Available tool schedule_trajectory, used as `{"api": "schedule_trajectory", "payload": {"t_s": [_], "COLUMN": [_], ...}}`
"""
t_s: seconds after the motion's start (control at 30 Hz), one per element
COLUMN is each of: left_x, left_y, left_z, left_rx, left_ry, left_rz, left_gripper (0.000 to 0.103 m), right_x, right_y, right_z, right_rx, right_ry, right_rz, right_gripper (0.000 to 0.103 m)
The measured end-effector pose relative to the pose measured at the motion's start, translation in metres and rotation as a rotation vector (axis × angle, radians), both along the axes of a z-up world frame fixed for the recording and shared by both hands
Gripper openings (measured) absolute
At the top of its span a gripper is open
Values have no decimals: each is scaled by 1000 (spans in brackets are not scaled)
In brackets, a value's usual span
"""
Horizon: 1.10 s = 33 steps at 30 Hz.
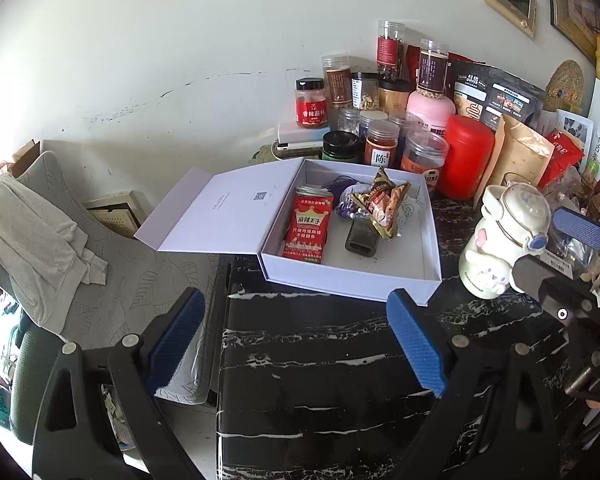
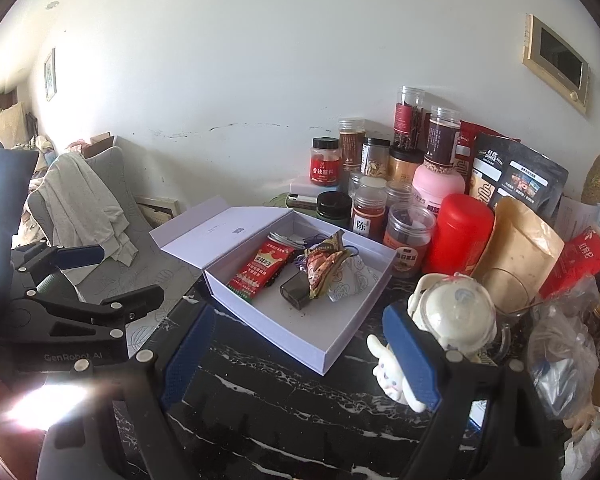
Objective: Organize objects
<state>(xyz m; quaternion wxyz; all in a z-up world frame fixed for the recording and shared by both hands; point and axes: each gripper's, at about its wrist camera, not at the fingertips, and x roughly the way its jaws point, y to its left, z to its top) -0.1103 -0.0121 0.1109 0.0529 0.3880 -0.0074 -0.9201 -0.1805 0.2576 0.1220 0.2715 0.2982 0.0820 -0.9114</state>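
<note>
**Open box half filled as sorting goes on**

Left wrist view: the left hand-held gripper (image 1: 296,340) hangs wide open and empty over the black marbled desk (image 1: 320,380). Before it, the white lidded cardboard box (image 1: 352,284) already holds a red snack packet (image 1: 308,228), a crumpled gold wrapper (image 1: 384,204) and a small dark case (image 1: 362,240).

Right wrist view: the right hand-held gripper (image 2: 300,356) is also empty, jaws opening. The cream rabbit-figure bottle (image 2: 452,320), just beside the box, and many jars (image 2: 408,236) behind remain outside.
</note>
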Motion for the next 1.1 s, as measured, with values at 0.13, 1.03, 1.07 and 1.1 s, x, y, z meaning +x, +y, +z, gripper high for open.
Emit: {"api": "schedule_trajectory", "payload": {"t_s": [0.13, 1.03, 1.07, 1.1], "left_x": [16, 56, 56, 56], "left_y": [2, 13, 13, 13], "left_z": [-9, -48, -48, -48], "left_rx": [10, 8, 10, 9], "left_ry": [-1, -42, -43, -43], "left_rz": [13, 51, 51, 51], "left_gripper": [92, 92, 92, 92], "right_x": [11, 30, 31, 31], "right_y": [4, 18, 18, 18], "right_z": [-9, -55, -55, -55], "right_rx": [-1, 63, 65, 67], "right_ry": [2, -54, -52, -53], "right_rz": [2, -10, -10, -10], "right_gripper": [87, 87, 87, 87]}}
